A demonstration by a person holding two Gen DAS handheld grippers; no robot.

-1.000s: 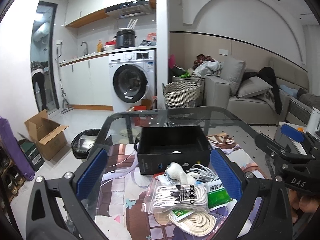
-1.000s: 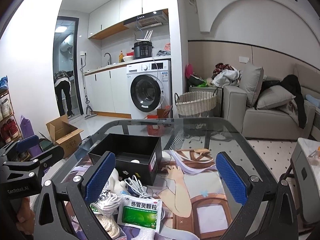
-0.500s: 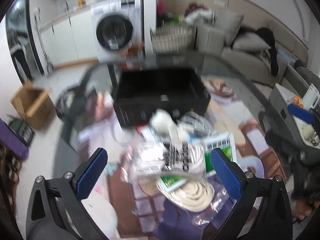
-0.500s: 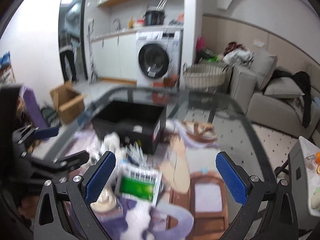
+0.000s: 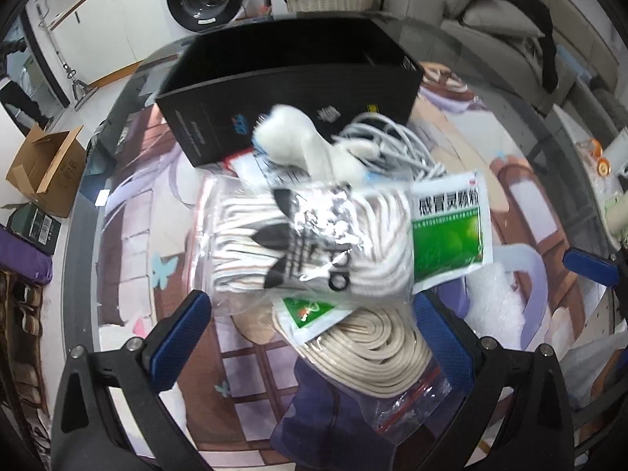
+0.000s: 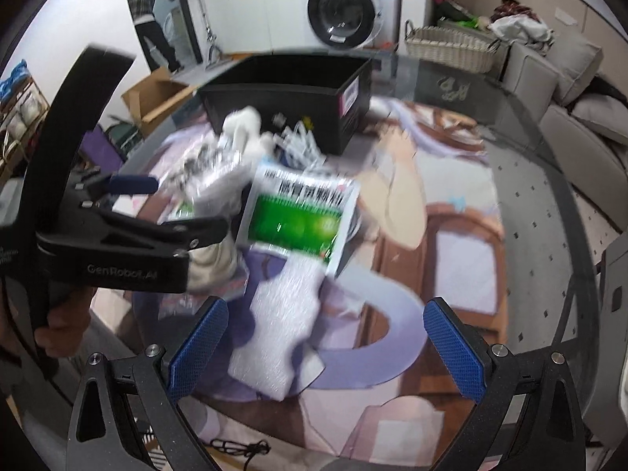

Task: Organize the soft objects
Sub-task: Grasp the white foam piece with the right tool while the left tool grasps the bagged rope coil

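Observation:
A pile of soft things lies on the glass table in front of an open black box (image 5: 290,78). On top is a clear bag of white laces (image 5: 306,243) with a black logo. Around it are a green and white sachet (image 5: 451,227), a coil of beige cord (image 5: 376,345) in a clear bag, a white plush piece (image 5: 294,141) and white cables (image 5: 396,145). My left gripper (image 5: 314,341) is open, just short of the lace bag. My right gripper (image 6: 325,341) is open above a white foam sheet (image 6: 282,325), near the sachet (image 6: 298,219).
The black box (image 6: 290,98) stands at the table's far side. The table has a printed mat under the glass (image 6: 463,243). A wicker basket (image 6: 447,47), a washing machine (image 6: 349,8), a sofa and a cardboard box (image 5: 47,168) stand on the floor beyond.
Both grippers have tipped downward and moved in closer to the pile. The pile now fills the left view and the left gripper shows in the right view.

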